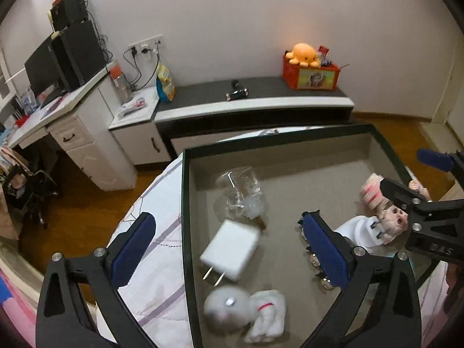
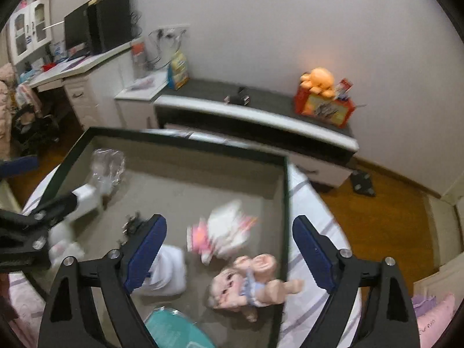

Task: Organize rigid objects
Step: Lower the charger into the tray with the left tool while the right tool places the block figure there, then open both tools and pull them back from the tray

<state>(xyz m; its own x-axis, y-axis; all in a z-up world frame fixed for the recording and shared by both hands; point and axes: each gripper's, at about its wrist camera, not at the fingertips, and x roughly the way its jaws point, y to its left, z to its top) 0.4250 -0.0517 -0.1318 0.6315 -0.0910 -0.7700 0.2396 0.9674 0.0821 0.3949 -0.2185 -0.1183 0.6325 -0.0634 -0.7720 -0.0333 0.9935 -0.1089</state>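
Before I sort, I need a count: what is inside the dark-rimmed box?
Inside the box: white charger, clear bag, white plush, doll, pink-white toy, teal item. Gripper fingers cover a metallic piece.

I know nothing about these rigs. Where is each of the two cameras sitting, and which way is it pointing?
Left wrist: rides on the left gripper, looking down along its open blue-padded fingers at the tray's left side and a white charger; the right gripper shows at the frame's right edge.
Right wrist: rides on the right gripper, looking down at the tray's right side and a baby doll; the left gripper's black frame shows at the frame's left edge.
Shared: the tray, the charger, the orange plush on its red box.
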